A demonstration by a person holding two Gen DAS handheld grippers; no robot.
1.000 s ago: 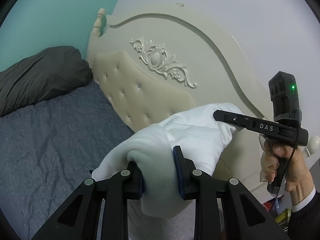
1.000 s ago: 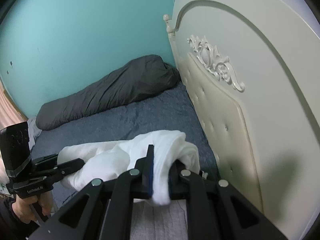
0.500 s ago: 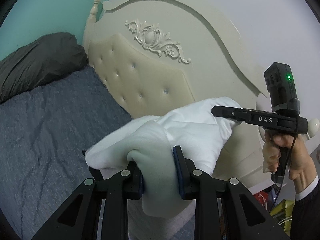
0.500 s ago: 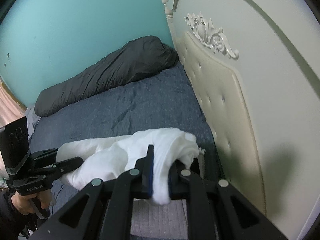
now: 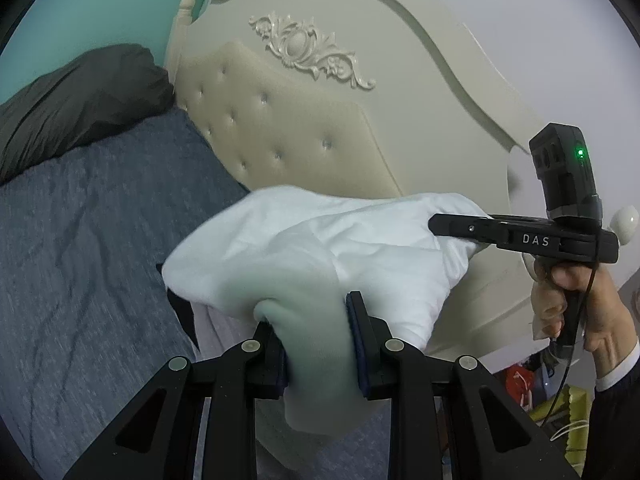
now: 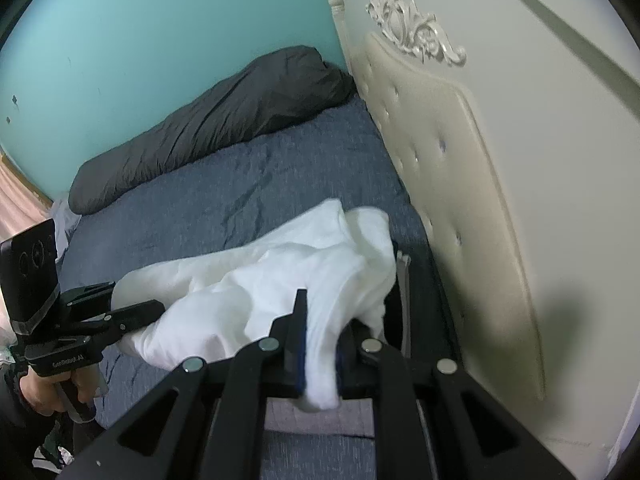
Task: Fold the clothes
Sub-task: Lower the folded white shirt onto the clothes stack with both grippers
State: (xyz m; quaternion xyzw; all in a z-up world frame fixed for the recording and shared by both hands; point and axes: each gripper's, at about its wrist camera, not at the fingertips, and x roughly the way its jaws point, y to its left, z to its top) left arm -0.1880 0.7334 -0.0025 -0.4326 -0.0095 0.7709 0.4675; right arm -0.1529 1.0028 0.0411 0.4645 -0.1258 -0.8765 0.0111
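A white garment (image 5: 352, 252) (image 6: 280, 276), bunched and folded over, hangs between my two grippers above the blue bed. My left gripper (image 5: 316, 340) is shut on a thick fold at one end of it. My right gripper (image 6: 320, 344) is shut on a thinner fold at the other end. The left wrist view shows the right gripper (image 5: 472, 228) from the side, held by a hand (image 5: 580, 304). The left gripper (image 6: 140, 312) reaches into the cloth at the left of the right wrist view. Under the garment lies a grey cloth (image 6: 316, 420), mostly hidden.
A blue-grey bedspread (image 6: 248, 200) covers the bed. A dark rolled duvet (image 6: 224, 120) lies along the teal wall (image 6: 160, 20). The cream tufted headboard (image 5: 304, 120) stands close behind the garment. Coloured clutter (image 5: 560, 404) sits beyond the bed's edge.
Both grippers have sunk toward the bed with the garment still held between them, and both views tilt further down. The headboard looks closer. The grips have not changed.
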